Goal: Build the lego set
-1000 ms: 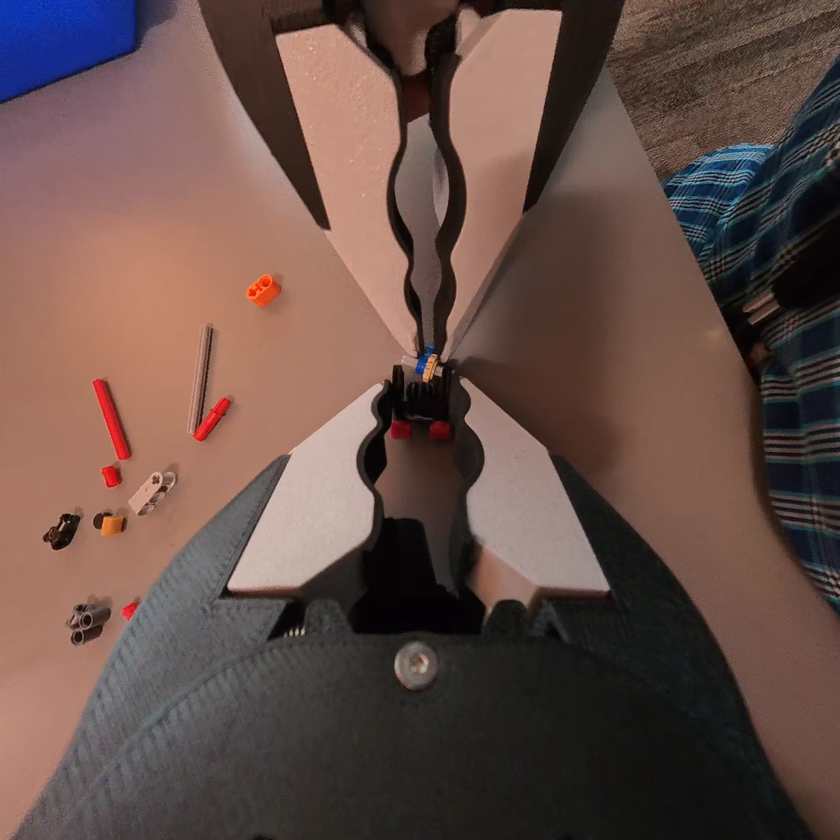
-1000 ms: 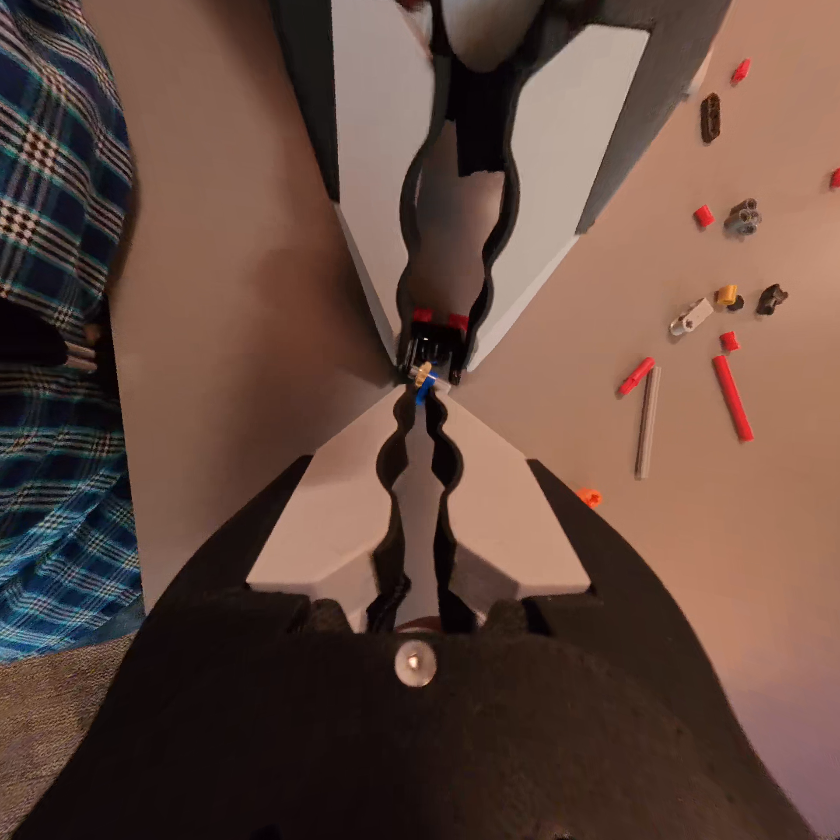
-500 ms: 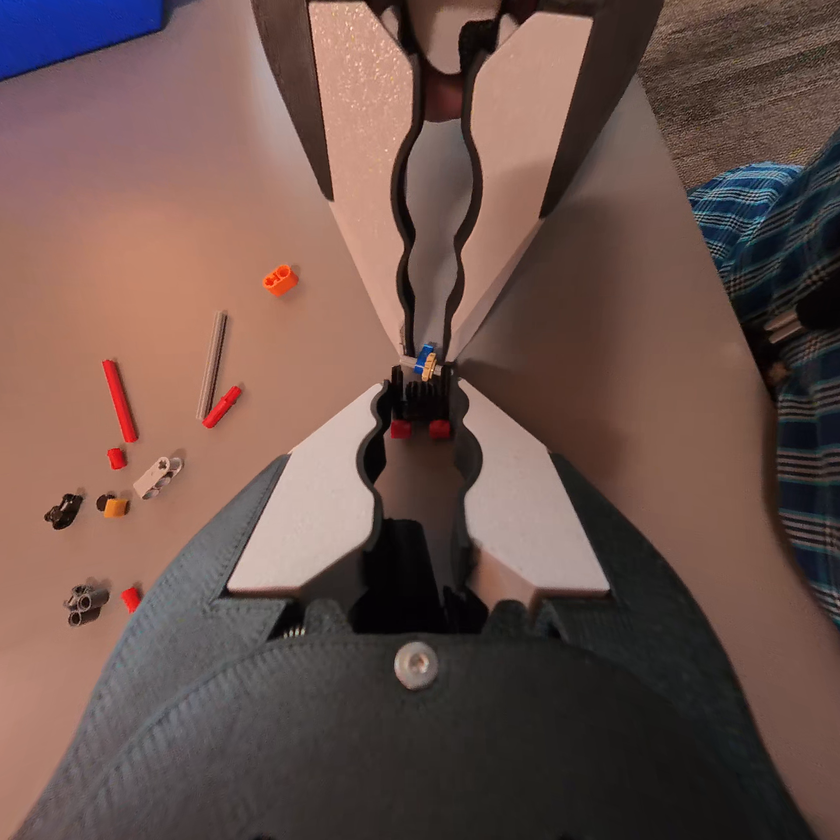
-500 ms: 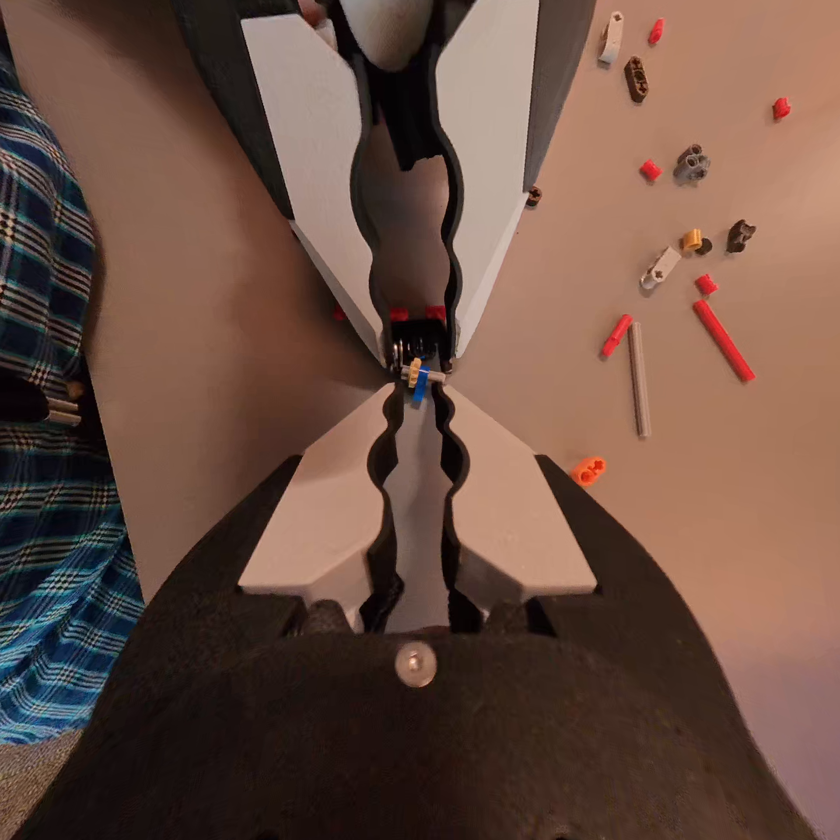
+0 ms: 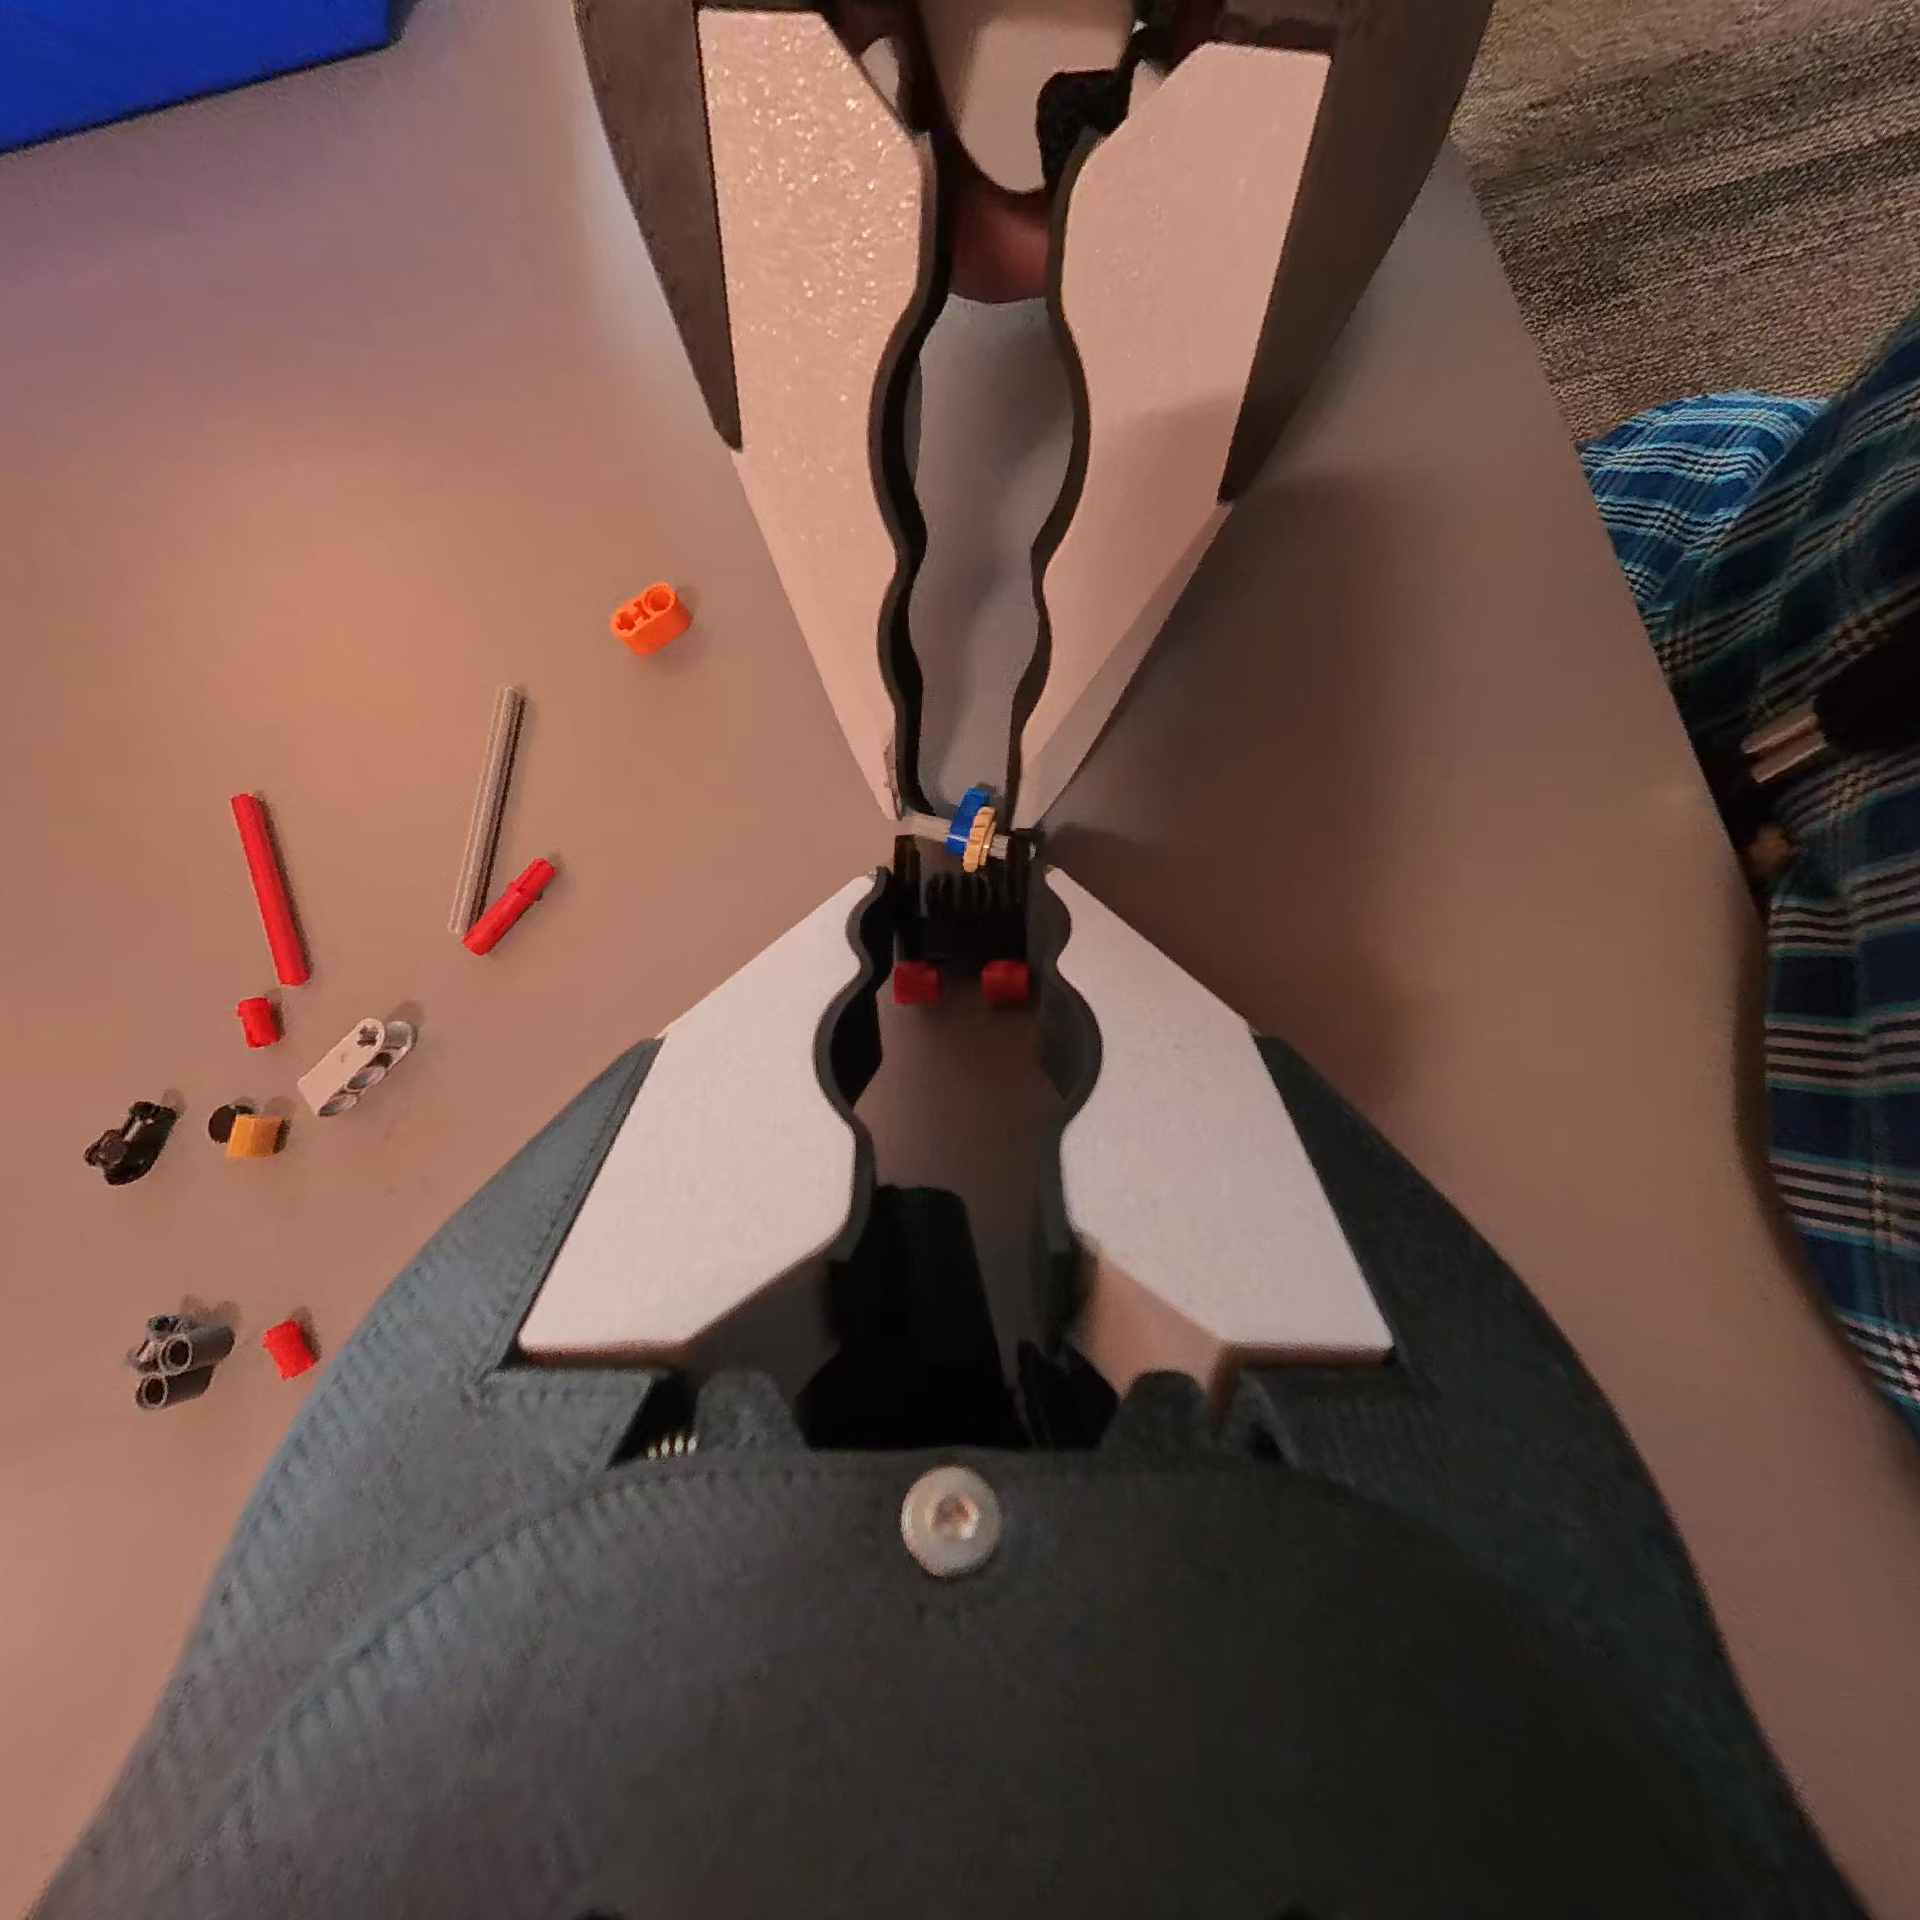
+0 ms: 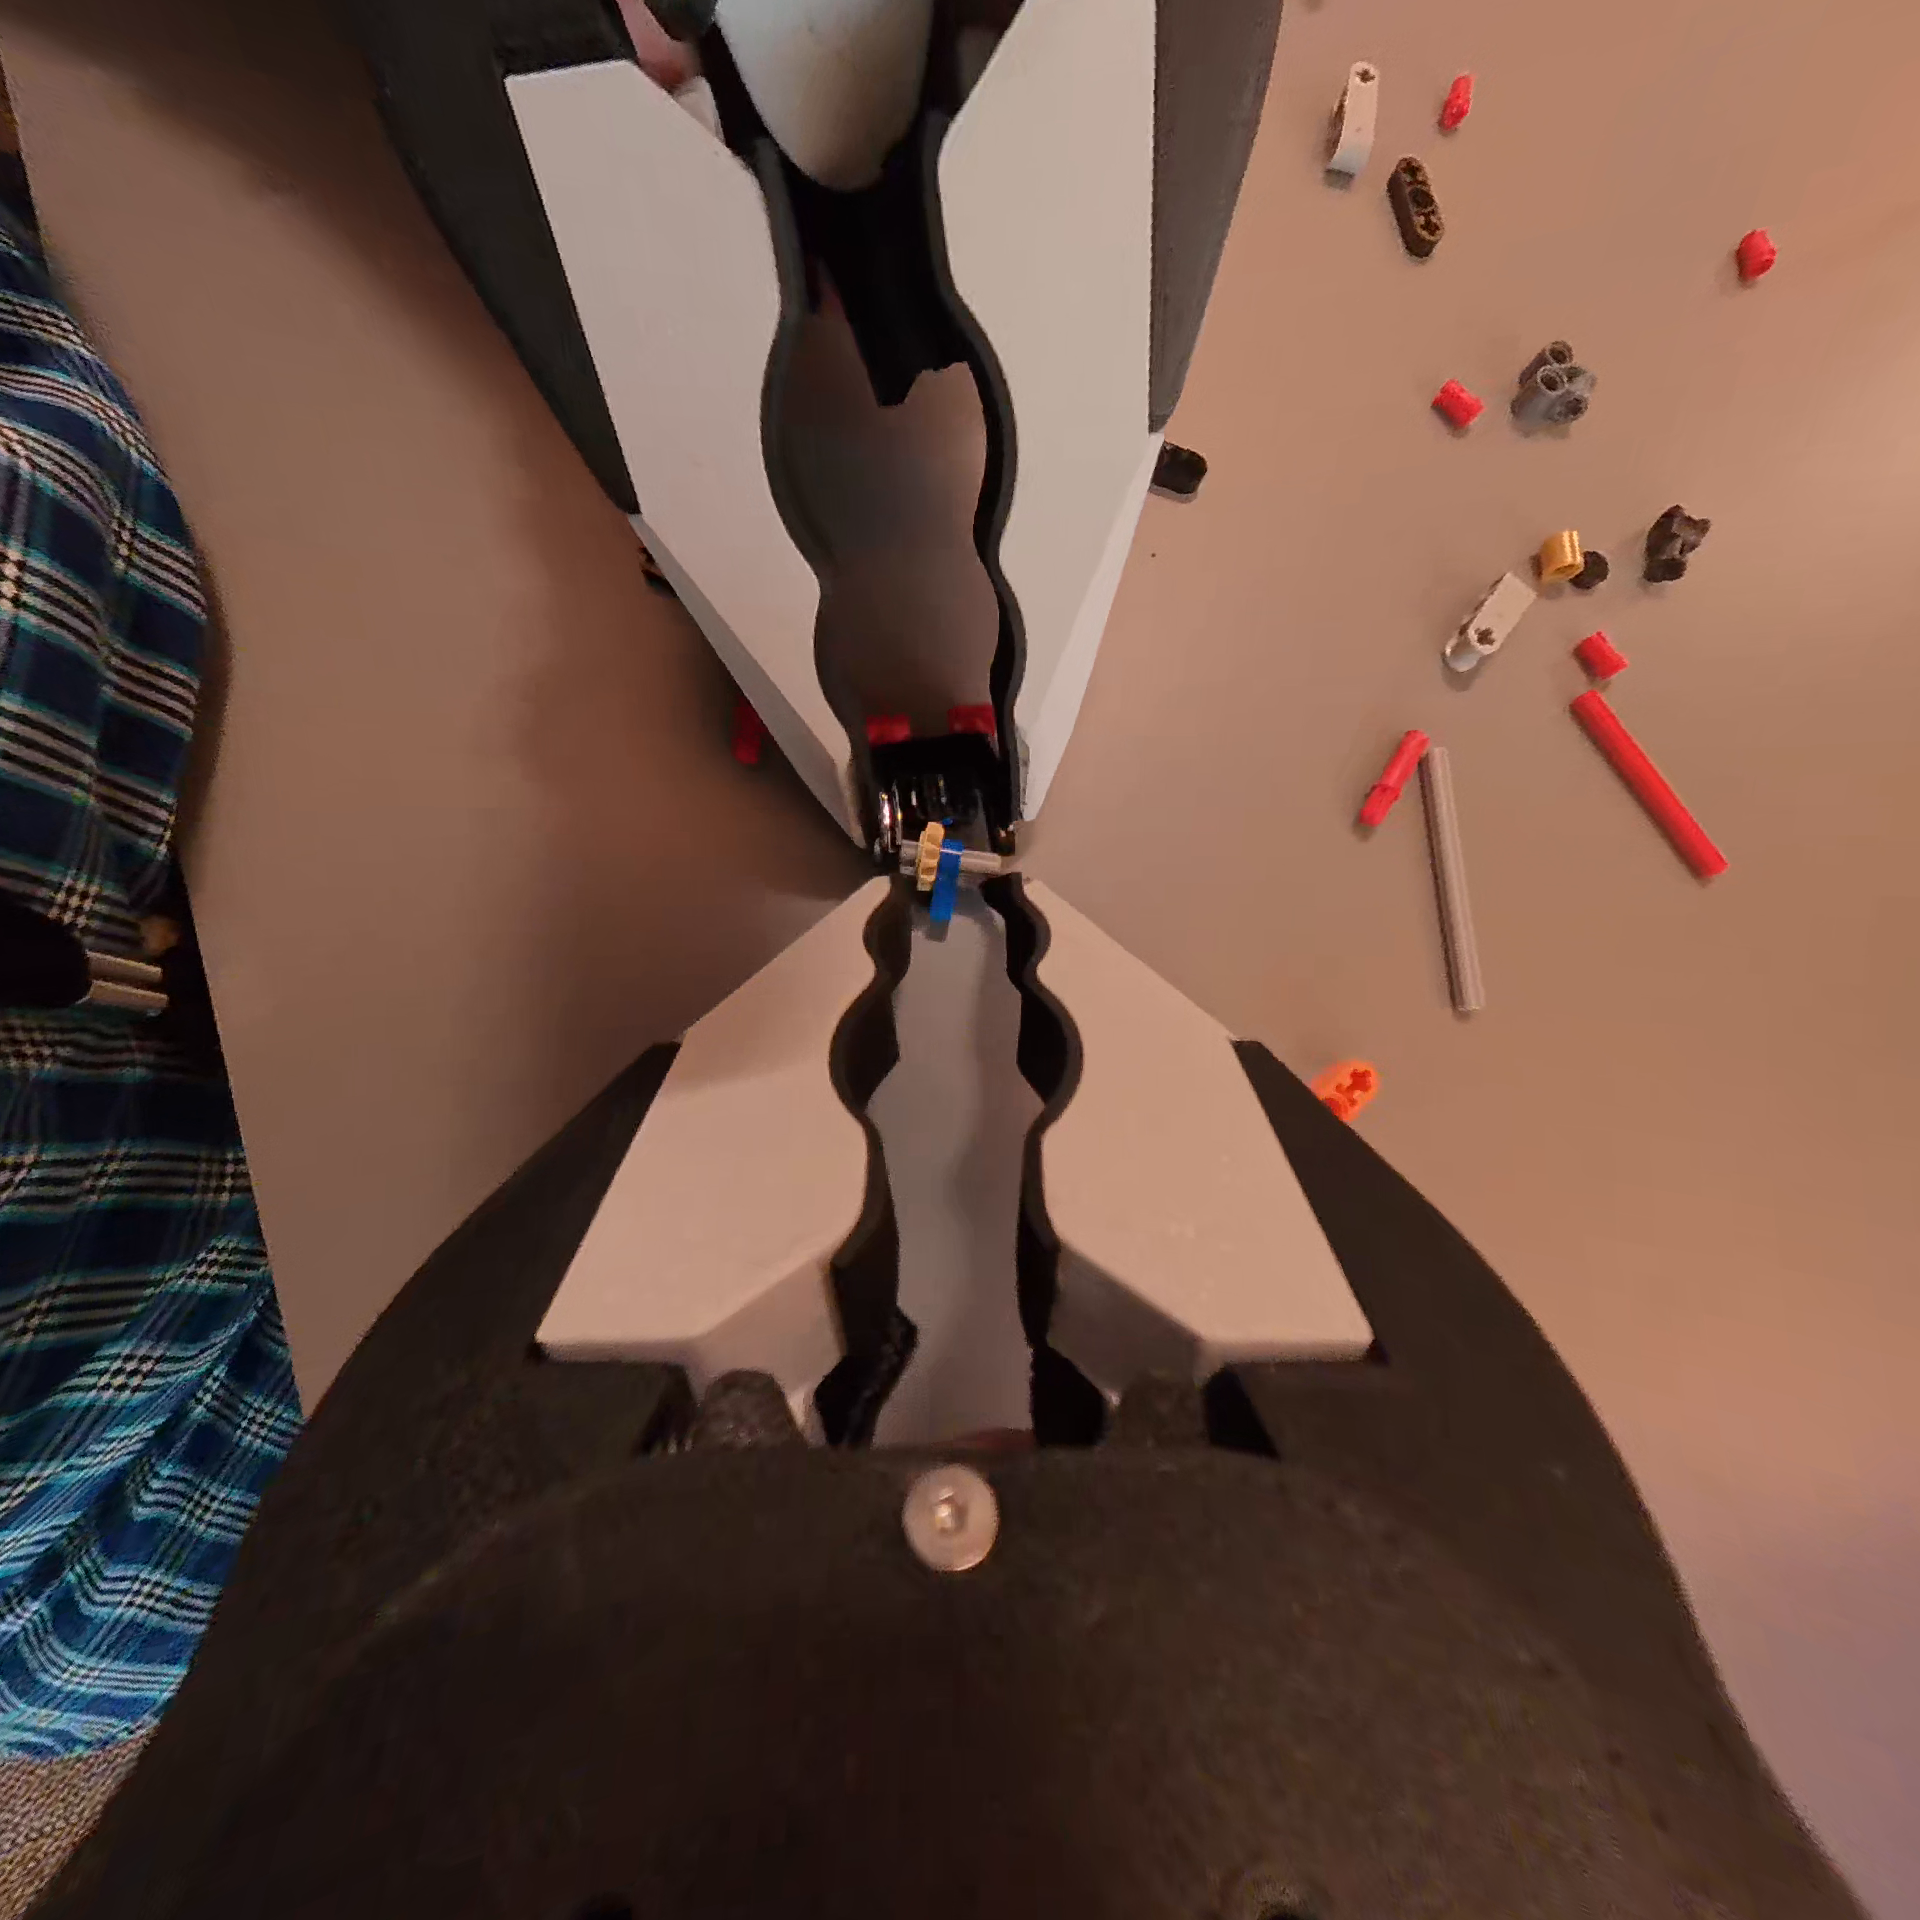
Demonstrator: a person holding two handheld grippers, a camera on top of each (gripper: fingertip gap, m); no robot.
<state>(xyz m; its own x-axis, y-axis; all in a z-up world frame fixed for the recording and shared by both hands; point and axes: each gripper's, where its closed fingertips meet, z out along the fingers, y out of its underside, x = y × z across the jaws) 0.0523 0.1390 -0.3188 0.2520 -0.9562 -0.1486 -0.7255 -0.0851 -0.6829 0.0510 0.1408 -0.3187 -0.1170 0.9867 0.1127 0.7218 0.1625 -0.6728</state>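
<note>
The left gripper (image 5: 961, 883) clamps a black lego block (image 5: 958, 914) between its fingertips, above the tabletop (image 5: 312, 416). Just beyond, tip to tip, the right gripper (image 6: 940, 894) has narrow jaws, the grey axle with blue and yellow gears (image 6: 940, 868) at its tips; whether pinched, unclear.

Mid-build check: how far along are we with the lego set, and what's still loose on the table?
Partly done: the left gripper is shut on a black sub-assembly with two red pins. In hand: the right gripper holds a small axle piece with tan and blue parts against it. Left: loose pieces, including the grey axle, long red axle and orange connector.
</note>
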